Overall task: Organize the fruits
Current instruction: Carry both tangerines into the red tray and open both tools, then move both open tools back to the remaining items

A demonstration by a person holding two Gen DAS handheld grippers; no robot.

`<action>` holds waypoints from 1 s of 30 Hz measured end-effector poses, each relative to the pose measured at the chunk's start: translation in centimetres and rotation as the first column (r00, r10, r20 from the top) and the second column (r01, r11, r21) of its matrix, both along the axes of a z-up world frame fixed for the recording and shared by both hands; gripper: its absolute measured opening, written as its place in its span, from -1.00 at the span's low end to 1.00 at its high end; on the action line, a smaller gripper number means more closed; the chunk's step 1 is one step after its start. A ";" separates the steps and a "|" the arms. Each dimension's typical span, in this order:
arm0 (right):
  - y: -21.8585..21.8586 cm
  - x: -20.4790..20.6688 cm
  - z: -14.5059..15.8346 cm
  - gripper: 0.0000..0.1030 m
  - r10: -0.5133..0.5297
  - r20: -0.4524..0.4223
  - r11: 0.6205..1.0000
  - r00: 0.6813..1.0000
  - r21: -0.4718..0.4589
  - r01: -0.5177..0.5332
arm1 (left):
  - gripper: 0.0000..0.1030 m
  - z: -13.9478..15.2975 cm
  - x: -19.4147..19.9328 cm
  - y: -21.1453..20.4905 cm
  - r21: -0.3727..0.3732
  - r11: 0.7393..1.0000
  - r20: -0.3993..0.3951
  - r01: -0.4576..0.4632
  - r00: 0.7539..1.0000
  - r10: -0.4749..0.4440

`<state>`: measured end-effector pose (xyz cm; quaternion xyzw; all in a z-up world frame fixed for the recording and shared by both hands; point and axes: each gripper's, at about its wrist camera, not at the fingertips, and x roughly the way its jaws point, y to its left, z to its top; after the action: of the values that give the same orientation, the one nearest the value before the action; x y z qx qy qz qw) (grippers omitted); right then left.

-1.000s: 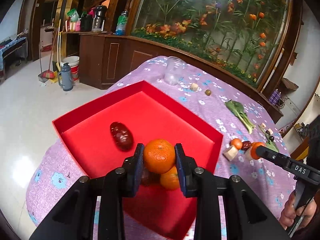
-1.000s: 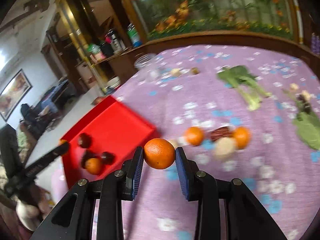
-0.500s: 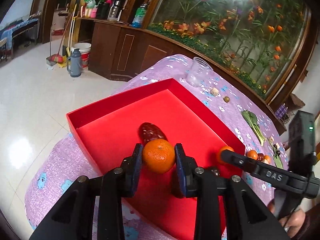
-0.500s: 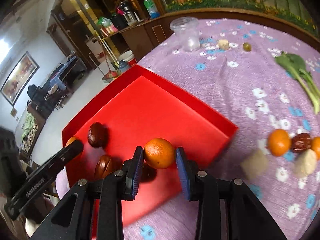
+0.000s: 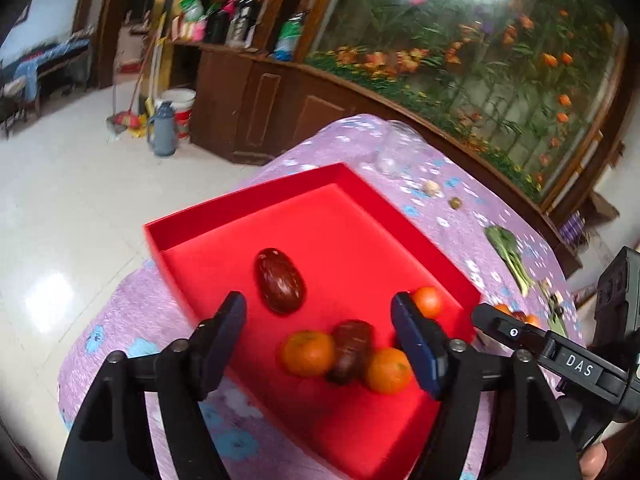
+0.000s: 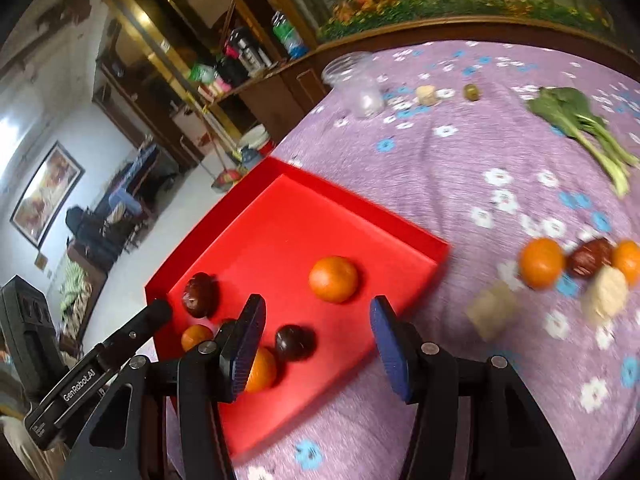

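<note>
Purple tablecloth (image 6: 460,184): red tray (image 6: 280,216) w/ oranges, both grippers spread.

Each tool is black plastic with silver screws and ribbed blue pads (image 6: 245,350), the left tool (image 5: 320,344) marked "GenRobot.AI", the right tool (image 6: 318,350) "DAS".

A table (image 6: 460,168) under a purple flowered cloth carries a red tray (image 6: 360,220) at its corner. Beyond the tray stands a clear jar (image 6: 360,88). Right of the tray lie oranges (image 6: 540,262), a dark date (image 6: 592,258), pale chunks (image 6: 490,312) and a leafy green (image 6: 572,116).
</note>
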<state>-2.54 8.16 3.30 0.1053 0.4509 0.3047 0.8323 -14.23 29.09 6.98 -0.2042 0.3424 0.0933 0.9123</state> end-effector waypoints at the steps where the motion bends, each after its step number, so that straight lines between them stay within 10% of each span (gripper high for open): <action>1: -1.0 -0.6 0.2 0.15 -0.026 0.014 1.000 1.000 0.002 0.026 | 0.45 0.4 -0.2 -1.0 0.025 1.000 0.009 0.018 1.000 -0.018; 10: -7.0 -4.0 0.9 0.21 -0.172 0.075 0.985 0.982 0.021 0.171 | 0.45 3.1 -1.9 -8.7 0.329 0.943 0.048 0.056 0.996 -0.075; 30: -11.9 -7.3 1.0 0.33 -0.240 0.118 0.970 0.964 0.057 0.235 | 0.45 3.6 -2.9 -14.1 0.408 0.898 -0.007 0.161 0.985 -0.173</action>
<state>-9.80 -3.71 4.30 0.1570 0.3759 0.2184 0.8868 -17.09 14.99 10.55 0.0191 0.3182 0.0809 0.9444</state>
